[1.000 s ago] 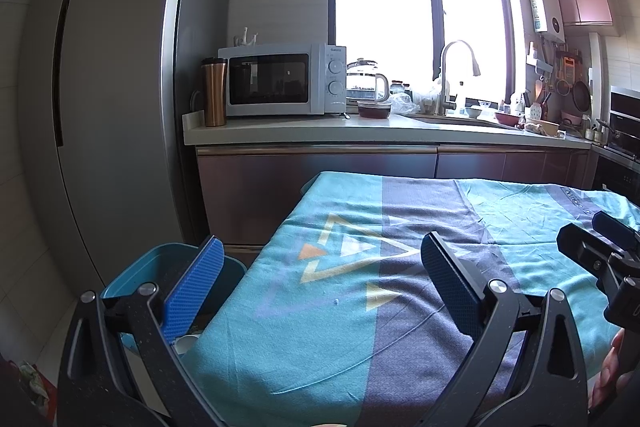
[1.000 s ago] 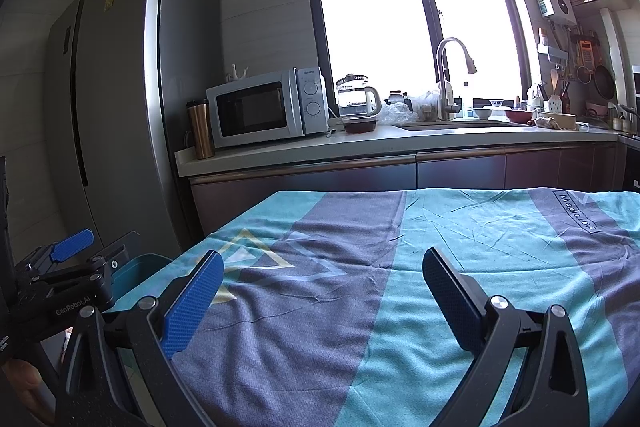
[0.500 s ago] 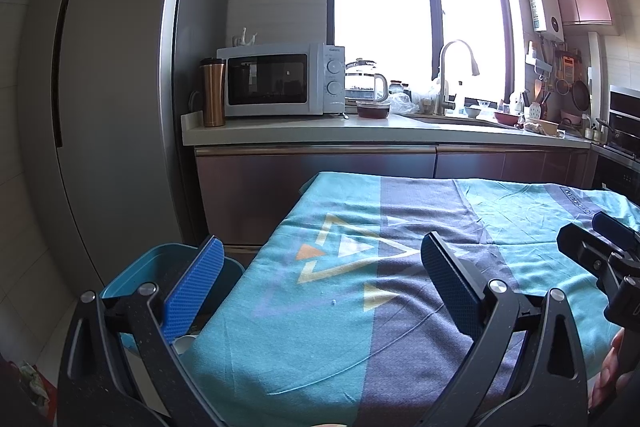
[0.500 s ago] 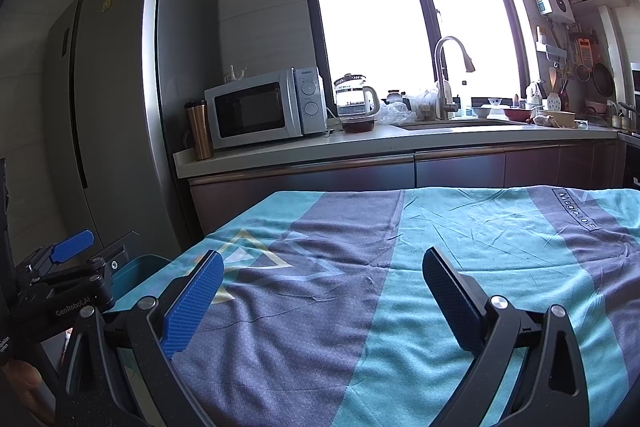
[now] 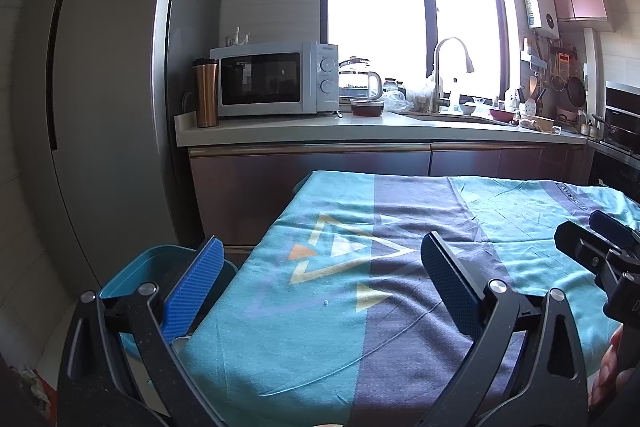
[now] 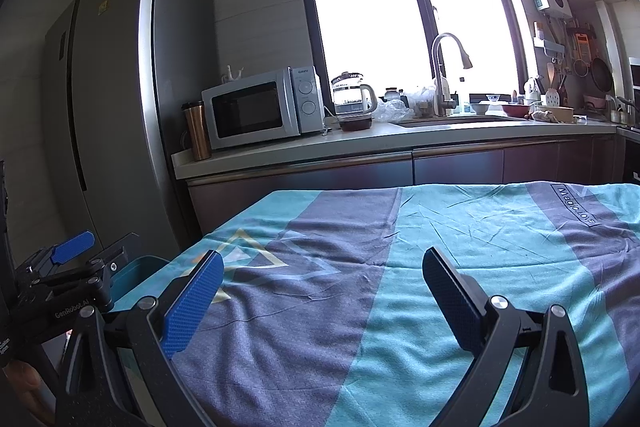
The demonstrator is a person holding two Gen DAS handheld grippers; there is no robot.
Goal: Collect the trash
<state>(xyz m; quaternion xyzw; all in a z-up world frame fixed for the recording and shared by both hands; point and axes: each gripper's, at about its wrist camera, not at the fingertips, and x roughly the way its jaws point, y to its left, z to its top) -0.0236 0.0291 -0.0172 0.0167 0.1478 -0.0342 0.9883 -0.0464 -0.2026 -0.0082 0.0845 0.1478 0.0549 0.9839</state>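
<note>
Both claws stand wide apart and hold nothing. The left gripper (image 5: 320, 275) hovers low over the near corner of the tablecloth (image 5: 400, 267), its left pad hanging above the teal bin (image 5: 132, 267) that sits on the floor just beside the table. The right gripper (image 6: 320, 291) hovers over the cloth further along, and from it the other tool shows at the left edge.

No real trash is left on the cloth in either view. Only 1 tiny pale speck (image 5: 326, 303) lies between the left gripper's pads (too small to say what it is). Something pale sits inside the bin under the left pad, so I judge that the collecting is nearly or fully over.

Risks from here are small. If the left claw goes for the speck, the pads would likely pinch the cloth instead and drag it off the table edge toward the bin. A low swing left could also knock the bin's rim.

Against the pictures from 1 s and 0.5 s ago, almost nothing differs: the claws are as wide, the cloth lies the same, and both views have drifted only slightly.
</note>
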